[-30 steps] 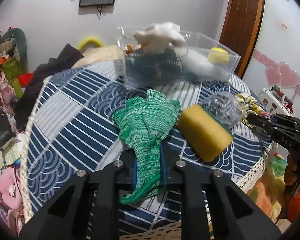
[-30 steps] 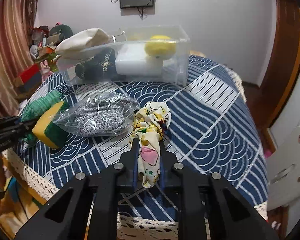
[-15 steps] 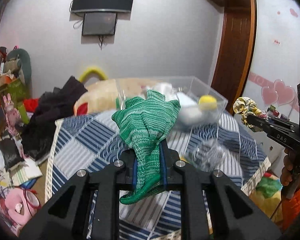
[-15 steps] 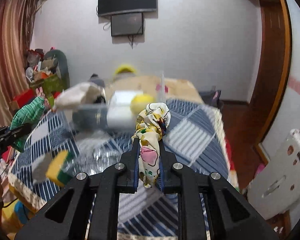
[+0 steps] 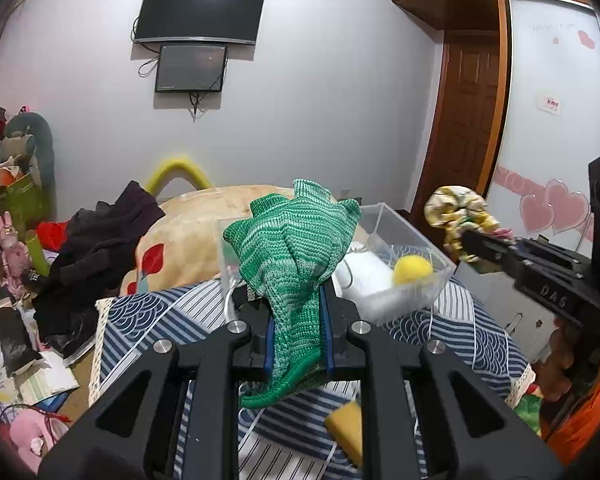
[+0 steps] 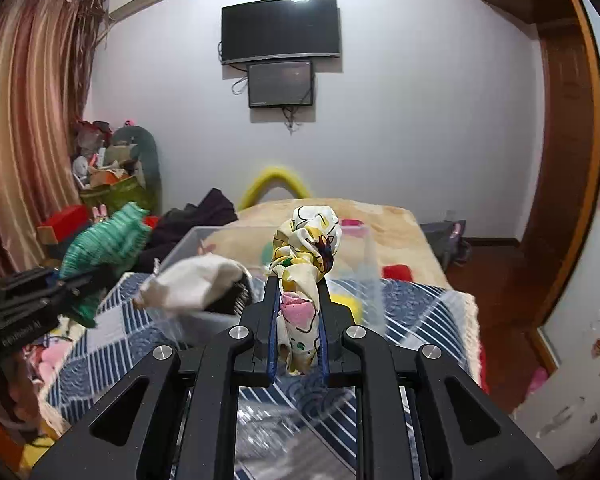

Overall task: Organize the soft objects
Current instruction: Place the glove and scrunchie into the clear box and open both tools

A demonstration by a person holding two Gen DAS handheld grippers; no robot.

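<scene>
My left gripper (image 5: 296, 328) is shut on a green knitted cloth (image 5: 296, 248) and holds it in the air above the table. My right gripper (image 6: 298, 322) is shut on a yellow floral scrunchie (image 6: 306, 248), also lifted; it shows at the right of the left wrist view (image 5: 460, 216). The green cloth shows at the left of the right wrist view (image 6: 104, 248). A clear plastic box (image 5: 416, 248) stands ahead on the blue patterned tablecloth (image 5: 148, 320). It holds a yellow ball (image 5: 412, 270), a white item (image 5: 364, 276) and a cream pouch (image 6: 196, 284).
A yellow sponge (image 5: 346, 426) lies on the table below my left gripper. A clear bag of grey stuff (image 6: 268, 432) lies blurred under my right gripper. A bed with a beige blanket (image 5: 188, 232) is behind the table. Clutter fills the floor at the left (image 5: 16, 320).
Both grippers have risen from the tabletop with their cloths and tilted up. The table and box now sit lower in both views.
</scene>
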